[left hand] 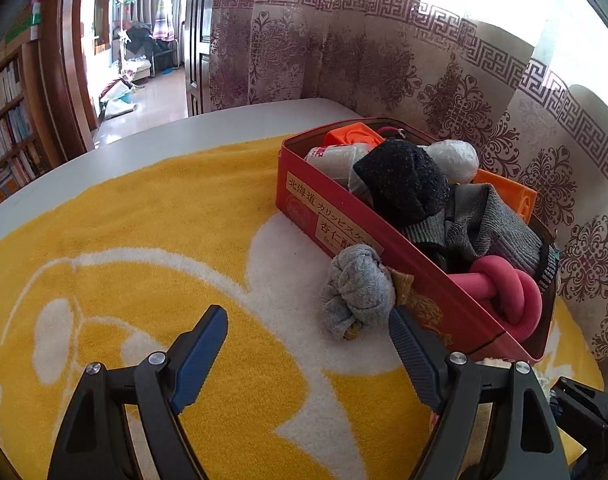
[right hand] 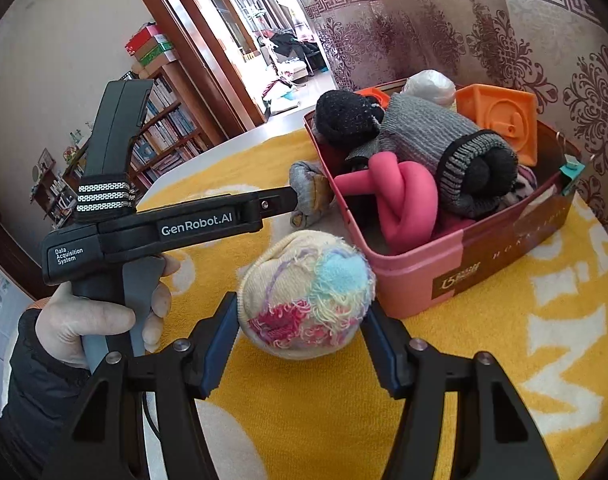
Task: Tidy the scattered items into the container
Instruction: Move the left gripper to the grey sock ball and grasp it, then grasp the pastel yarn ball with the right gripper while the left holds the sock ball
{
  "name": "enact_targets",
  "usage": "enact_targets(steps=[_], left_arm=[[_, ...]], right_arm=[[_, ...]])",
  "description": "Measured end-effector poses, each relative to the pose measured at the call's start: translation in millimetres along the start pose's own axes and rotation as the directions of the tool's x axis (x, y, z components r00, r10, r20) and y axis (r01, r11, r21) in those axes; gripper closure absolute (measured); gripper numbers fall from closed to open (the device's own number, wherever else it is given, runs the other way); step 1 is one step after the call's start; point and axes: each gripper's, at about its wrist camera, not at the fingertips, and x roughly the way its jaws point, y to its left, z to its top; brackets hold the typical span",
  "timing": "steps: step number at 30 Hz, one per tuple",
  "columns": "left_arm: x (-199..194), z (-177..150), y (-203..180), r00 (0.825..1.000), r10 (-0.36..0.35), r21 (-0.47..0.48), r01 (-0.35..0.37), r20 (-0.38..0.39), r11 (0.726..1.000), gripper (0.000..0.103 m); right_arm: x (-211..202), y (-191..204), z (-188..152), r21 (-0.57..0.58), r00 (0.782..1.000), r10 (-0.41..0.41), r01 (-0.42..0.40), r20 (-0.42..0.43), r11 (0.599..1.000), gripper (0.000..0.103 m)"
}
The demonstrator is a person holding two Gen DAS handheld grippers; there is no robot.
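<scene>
Two rolled sock bundles lie outside the red tin [left hand: 300,184], and each has its own gripper next to it.

Starting at the left, the left gripper [left hand: 307,344] stands wide with nothing between its fingers. The grey sock bundle [left hand: 357,292] lies just ahead of it and off toward its right finger, touching the long side wall of the tin. Its right fingertip [left hand: 399,320] sits just beside the bundle, while the left one is well apart from it over the yellow towel [left hand: 144,220]. The bundle's long axis runs roughly away from the gripper, along the tin wall. In my judgement the grip turns on this offset: the gripper needs to shift toward the tin so the bundle falls between the fingers, and the wall leaves the right finger little room.

Moving right, the right wrist view shows the left gripper reaching across to the grey bundle by the tin's corner, held by a gloved hand [right hand: 100,320].

Further right, the right gripper [right hand: 300,320] has the pastel sock ball [right hand: 307,296] squarely between its fingers, both pads against its sides, so it reads as gripped. The ball is nearly round, so its axis hardly matters. The tin's near short wall [right hand: 415,280] lies just ahead and to the right, and the tin is already heaped with socks and a pink knotted toy [right hand: 403,204], so the ball probably has to go up and over that wall.
</scene>
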Motion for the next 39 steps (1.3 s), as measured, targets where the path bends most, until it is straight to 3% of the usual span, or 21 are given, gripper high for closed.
enact_targets(steps=[10,11,13,14,19,27,33,35,36,37,39], left_arm=[[27.1,13.2,-10.1,0.999,-0.005,0.085,0.008,-0.04,0.996,0.02],[29.0,14.2,-10.7,0.999,0.007,0.096,-0.004,-0.036,0.995,0.023],[35.1,15.9,-10.2,0.999,-0.016,0.101,0.021,-0.05,0.995,0.061],[37.3,16.4,-8.7,0.998,-0.019,0.09,0.024,-0.054,0.996,0.068],[33.6,13.5,3.1,1.0,-0.02,0.023,0.02,-0.024,1.0,0.081],[13.1,10.9,12.1,1.0,-0.006,-0.005,0.006,0.019,1.0,0.081],[13.9,11.5,13.5,1.0,-0.003,-0.024,0.003,0.001,1.0,0.08],[15.8,12.2,13.8,1.0,-0.01,-0.044,0.01,-0.001,0.999,0.064],[16.5,12.8,13.8,1.0,-0.01,-0.052,0.01,0.005,0.999,0.035],[15.5,13.7,14.2,1.0,-0.004,-0.061,0.005,0.024,0.998,0.019],[15.9,17.2,14.7,0.999,0.003,-0.069,-0.001,0.042,0.998,0.019]], right_arm=[[-2.1,8.7,-0.2,-0.023,1.0,0.023,-0.023,0.0,0.999,0.039],[-1.5,10.5,-1.5,-0.029,1.0,0.022,-0.022,0.0,0.999,0.039],[-0.8,12.6,-1.9,-0.033,1.0,0.019,-0.019,0.002,0.999,0.039],[-0.6,13.5,-2.2,-0.034,1.0,0.019,-0.018,0.004,0.999,0.039],[-1.3,17.1,-2.4,-0.047,0.999,0.024,-0.022,0.029,0.999,0.039],[-8.7,15.9,-6.0,-0.062,0.998,0.033,-0.03,0.05,0.998,0.039],[-11.6,14.9,-6.4,-0.062,0.998,0.039,-0.036,0.047,0.997,0.039],[-12.6,16.5,-6.7,-0.064,0.998,0.042,-0.039,0.049,0.997,0.039],[-12.4,16.0,-7.3,-0.063,0.998,0.044,-0.041,0.048,0.997,0.039],[-12.1,16.2,-7.5,-0.063,0.998,0.045,-0.042,0.046,0.997,0.039],[-12.2,16.6,-7.6,-0.063,0.998,0.046,-0.043,0.043,0.997,0.039]])
